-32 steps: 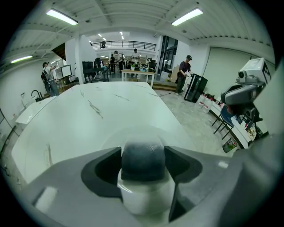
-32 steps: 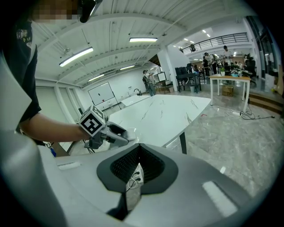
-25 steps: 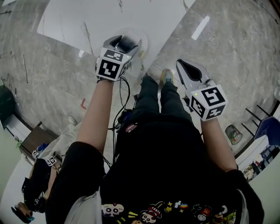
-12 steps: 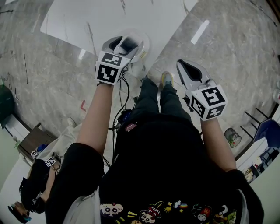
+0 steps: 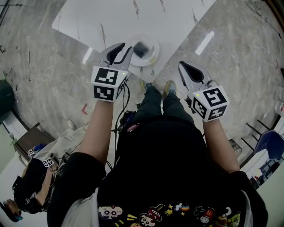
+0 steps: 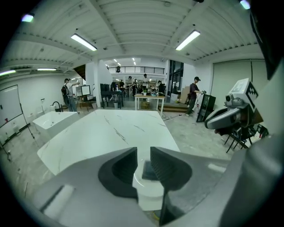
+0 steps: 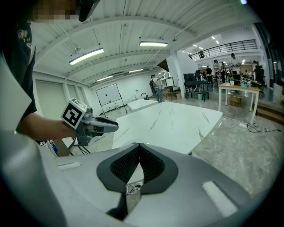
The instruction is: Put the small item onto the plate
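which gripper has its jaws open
The left gripper: its jaws stand apart, with the plate and the small dark item visible through the gap. The right gripper has its jaws together.

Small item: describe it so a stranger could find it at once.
Start at the white marble table. At its near corner sits a round white plate. The small item is the dark, flat square lying on that plate, the only thing on it.

Left gripper (image 5: 126,47) jaws apart, right gripper (image 5: 181,65) jaws together
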`<state>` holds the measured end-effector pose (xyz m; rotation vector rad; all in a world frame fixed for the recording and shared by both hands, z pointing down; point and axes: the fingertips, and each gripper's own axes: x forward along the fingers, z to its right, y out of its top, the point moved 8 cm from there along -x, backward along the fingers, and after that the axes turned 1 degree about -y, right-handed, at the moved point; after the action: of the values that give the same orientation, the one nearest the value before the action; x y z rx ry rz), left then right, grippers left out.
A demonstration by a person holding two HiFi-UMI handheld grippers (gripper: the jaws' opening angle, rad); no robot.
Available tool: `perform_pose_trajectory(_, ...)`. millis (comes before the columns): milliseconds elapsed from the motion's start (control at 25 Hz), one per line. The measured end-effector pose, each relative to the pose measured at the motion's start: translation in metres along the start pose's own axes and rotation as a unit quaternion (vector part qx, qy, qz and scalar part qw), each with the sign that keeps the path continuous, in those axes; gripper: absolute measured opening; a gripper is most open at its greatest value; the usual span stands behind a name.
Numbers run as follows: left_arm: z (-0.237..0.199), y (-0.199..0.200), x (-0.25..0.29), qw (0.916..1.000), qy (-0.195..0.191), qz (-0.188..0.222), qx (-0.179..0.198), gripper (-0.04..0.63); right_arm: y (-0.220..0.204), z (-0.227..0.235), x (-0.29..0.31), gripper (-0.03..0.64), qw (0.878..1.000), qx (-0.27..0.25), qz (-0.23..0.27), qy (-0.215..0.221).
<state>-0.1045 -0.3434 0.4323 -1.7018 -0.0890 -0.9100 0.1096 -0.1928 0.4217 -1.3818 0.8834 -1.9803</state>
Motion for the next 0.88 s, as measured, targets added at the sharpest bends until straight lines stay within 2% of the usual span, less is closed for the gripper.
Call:
perform_pose_trajectory(440, -0.008, 0.009, -0.058, 0.9978, 0.042, 0.05, -0.01, 0.018, 0.032, -0.027, 0.021, 0.023, 0.999, -0.038, 0.016, 0.026)
perform_pose_trajectory(880, -0.01, 0.011, -0.078, 0.9965, 0.048, 0.064, -0.025, 0.0, 0.053, -0.034, 0.035, 0.021, 0.997, -0.061, 0.04, 0.002)
